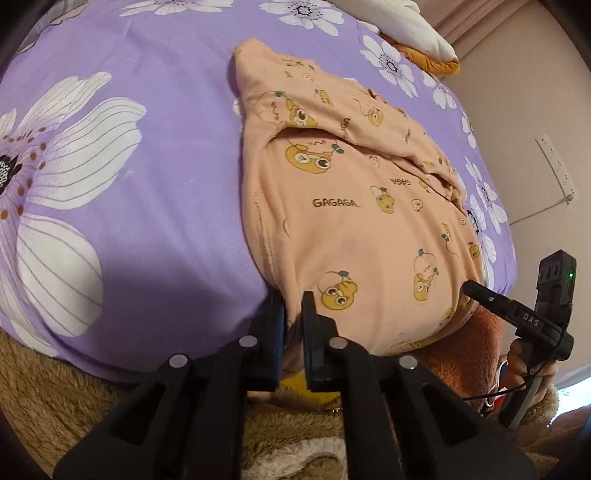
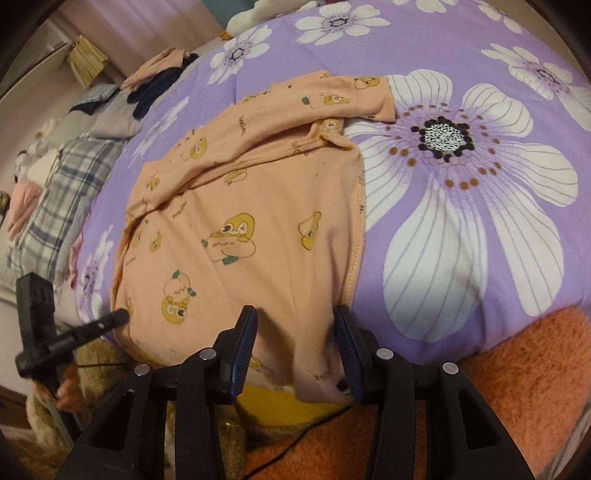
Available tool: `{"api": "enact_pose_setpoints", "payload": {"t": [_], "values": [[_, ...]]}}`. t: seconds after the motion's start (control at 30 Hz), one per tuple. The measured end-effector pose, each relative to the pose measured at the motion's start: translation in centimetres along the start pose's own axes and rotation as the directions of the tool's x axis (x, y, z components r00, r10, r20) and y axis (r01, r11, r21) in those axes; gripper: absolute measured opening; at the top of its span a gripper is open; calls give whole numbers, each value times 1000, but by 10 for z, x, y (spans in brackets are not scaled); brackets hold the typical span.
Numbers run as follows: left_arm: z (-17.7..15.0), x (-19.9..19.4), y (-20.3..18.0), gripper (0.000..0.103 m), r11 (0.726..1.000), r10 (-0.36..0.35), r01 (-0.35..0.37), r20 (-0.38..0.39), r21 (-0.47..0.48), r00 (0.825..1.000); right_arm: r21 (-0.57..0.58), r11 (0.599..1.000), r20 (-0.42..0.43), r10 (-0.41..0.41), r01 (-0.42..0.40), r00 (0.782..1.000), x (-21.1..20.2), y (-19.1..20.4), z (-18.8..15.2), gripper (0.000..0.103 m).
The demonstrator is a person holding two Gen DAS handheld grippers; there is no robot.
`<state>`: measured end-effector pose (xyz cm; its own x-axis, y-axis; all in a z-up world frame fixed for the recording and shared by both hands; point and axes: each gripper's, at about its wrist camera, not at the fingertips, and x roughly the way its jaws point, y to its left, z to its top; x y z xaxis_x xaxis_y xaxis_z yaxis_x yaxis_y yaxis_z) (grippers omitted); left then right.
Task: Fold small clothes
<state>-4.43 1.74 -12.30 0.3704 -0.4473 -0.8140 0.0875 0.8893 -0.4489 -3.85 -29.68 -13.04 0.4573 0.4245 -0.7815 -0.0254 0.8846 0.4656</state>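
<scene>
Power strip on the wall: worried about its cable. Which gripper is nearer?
Right. The right gripper is at the peach top's corner toward the power strip; the left gripper holds the opposite corner.

A bedroom in a home: a bed (image 2: 461, 258) under a purple sheet printed with large white flowers, folded clothes (image 2: 110, 110) heaped along its far edge, a pillow (image 1: 413, 26), and a wall socket (image 1: 557, 166) on the pinkish wall.

Both wrist cameras look steeply down along their fingers from the bed's (image 1: 147, 184) near edge, close over the garment (image 1: 351, 229). The left views its left hem corner, the right its right; both share the garment (image 2: 240, 221) and bedspread.
</scene>
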Motion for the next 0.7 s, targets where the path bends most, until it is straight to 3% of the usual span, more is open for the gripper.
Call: {"api": "enact_pose_setpoints", "payload": {"t": [0.07, 0.1, 0.37, 0.53, 0.7], "values": [[-1, -2, -4, 6, 1000, 14, -14, 14, 11, 1000, -13, 1000, -1, -14, 14, 1000, 3, 3, 1, 10], [-1, -3, -6, 6, 999, 20, -20, 22, 27, 1000, -24, 1000, 4, -12, 12, 1000, 1, 4, 0, 9], [16, -31, -13, 5, 998, -66, 64, 106, 21, 992, -23, 989, 116, 145, -144, 983, -31, 13, 13, 8], [35, -57, -18, 5, 993, -118, 115, 201, 27, 972, -23, 988, 204, 156, -155, 966, -49, 13, 36, 8], [61, -59, -14, 6, 994, -105, 108, 237, 0, 966, -15, 989, 229, 146, -147, 962, -45, 11, 60, 8]]}}
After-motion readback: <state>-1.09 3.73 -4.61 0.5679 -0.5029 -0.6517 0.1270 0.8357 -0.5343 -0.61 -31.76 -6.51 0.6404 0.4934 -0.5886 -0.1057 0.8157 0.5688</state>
